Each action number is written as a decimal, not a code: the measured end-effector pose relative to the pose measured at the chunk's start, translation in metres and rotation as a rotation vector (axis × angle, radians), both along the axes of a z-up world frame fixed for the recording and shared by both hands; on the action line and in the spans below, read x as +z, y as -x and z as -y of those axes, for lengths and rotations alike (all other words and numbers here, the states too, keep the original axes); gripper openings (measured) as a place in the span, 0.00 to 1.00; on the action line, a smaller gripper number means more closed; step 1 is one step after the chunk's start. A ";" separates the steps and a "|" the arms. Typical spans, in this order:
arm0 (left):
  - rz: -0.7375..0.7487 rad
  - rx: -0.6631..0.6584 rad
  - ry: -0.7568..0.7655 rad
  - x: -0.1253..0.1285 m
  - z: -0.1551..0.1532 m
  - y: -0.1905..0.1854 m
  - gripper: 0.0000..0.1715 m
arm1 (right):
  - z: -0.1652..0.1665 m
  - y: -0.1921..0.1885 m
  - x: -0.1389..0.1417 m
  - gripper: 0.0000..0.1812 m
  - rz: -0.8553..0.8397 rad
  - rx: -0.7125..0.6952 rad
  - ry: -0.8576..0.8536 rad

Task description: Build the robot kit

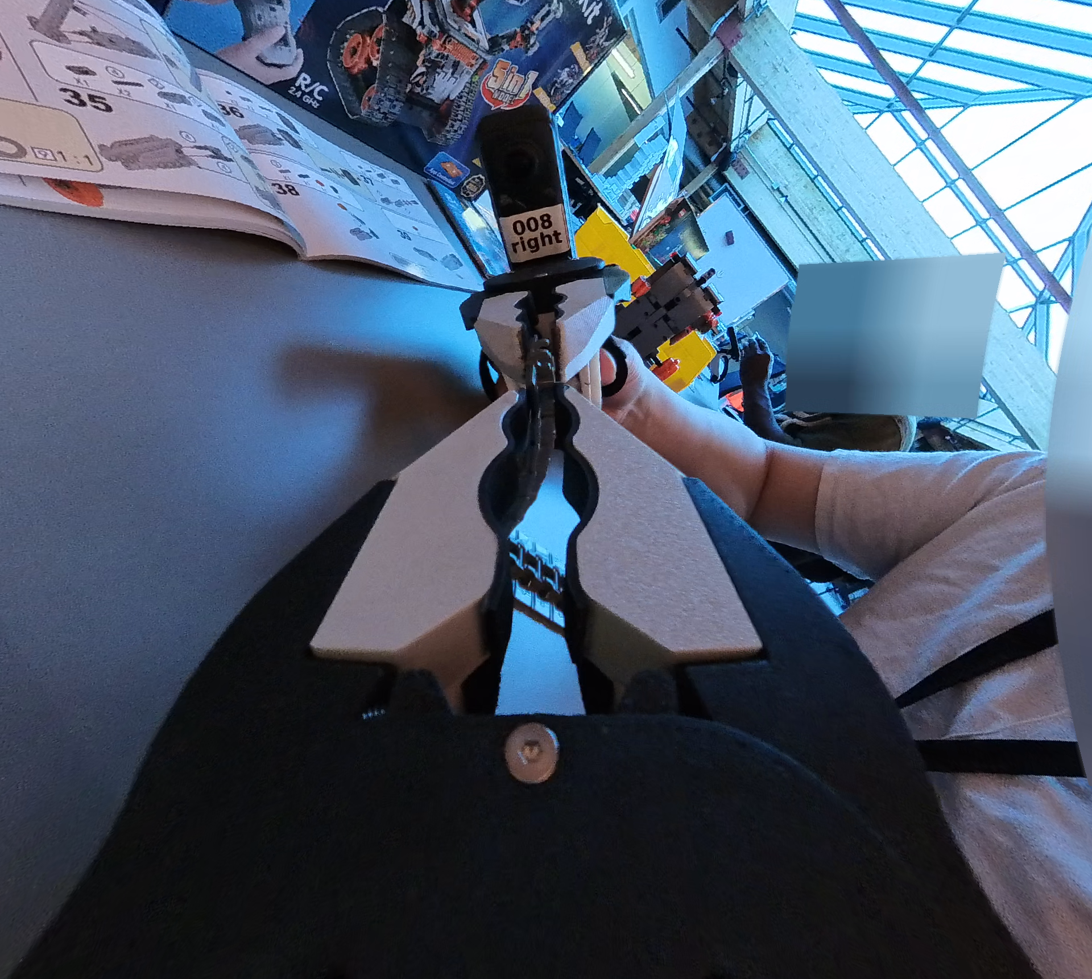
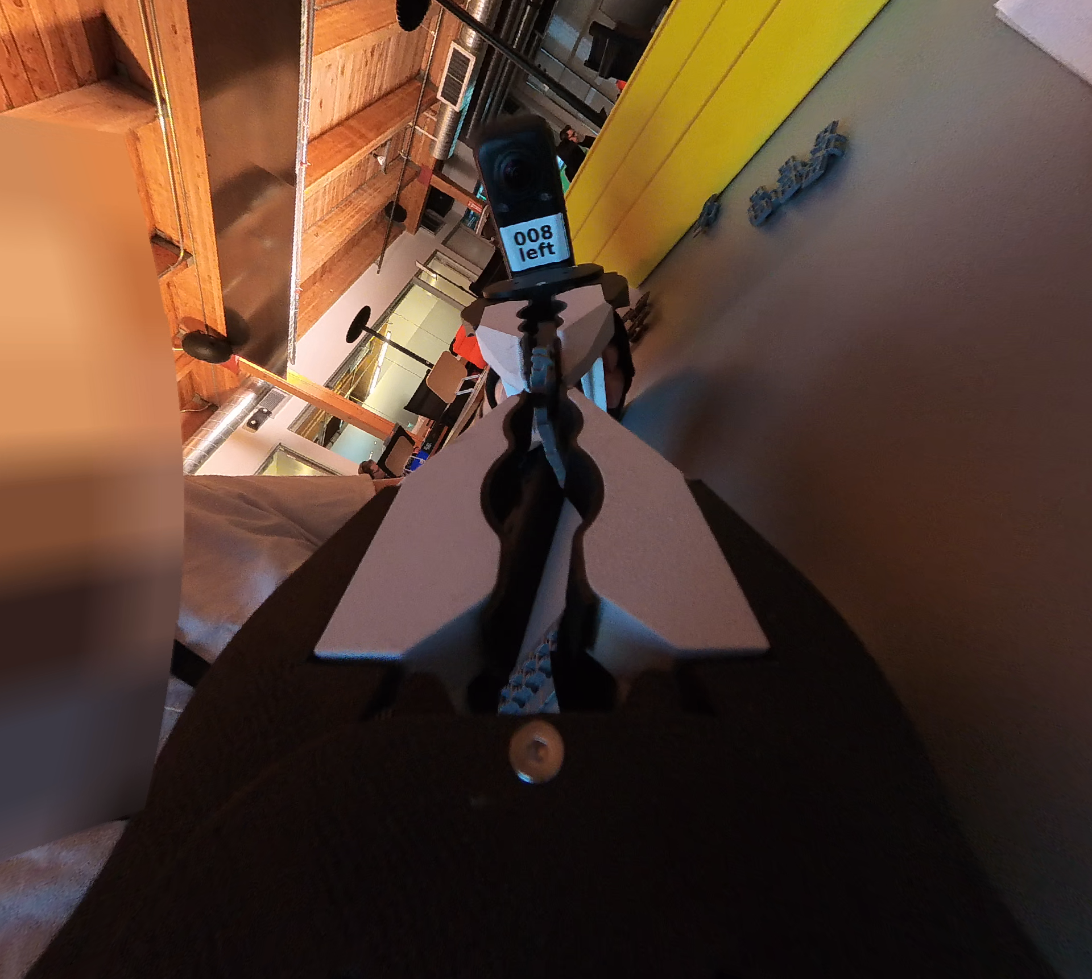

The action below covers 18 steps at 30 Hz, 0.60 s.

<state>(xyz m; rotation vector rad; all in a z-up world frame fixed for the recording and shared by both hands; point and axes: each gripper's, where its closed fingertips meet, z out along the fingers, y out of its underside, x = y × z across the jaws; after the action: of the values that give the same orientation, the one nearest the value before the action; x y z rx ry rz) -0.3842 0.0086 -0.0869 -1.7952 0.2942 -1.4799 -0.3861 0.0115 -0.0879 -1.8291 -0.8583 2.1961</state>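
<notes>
Grippers face each other tip to tip above the grey tabletop, a strip of dark grey linked plastic track pieces stretched between them. The left gripper is clenched on one end of the strip; the right gripper is clenched on the other end. Beyond the left claw's tips, to their left, lie an open white instruction booklet and a blue robot kit box. Right of the right claw's tips, loose grey track segments lie beside a yellow plastic lid.
</notes>
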 end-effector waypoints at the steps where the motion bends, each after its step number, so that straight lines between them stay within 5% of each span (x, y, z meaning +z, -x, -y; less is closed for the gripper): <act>1: 0.005 -0.002 0.003 0.000 0.000 0.000 0.03 | 0.000 0.000 0.000 0.03 0.000 0.003 0.003; 18: -0.131 0.019 -0.096 -0.004 0.002 -0.001 0.04 | 0.001 0.001 0.002 0.07 -0.009 0.001 -0.012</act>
<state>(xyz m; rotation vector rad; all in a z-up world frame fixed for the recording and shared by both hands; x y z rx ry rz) -0.3828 0.0069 -0.0905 -1.8156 0.4068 -1.3150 -0.3869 0.0107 -0.0861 -1.8118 -0.8692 2.1934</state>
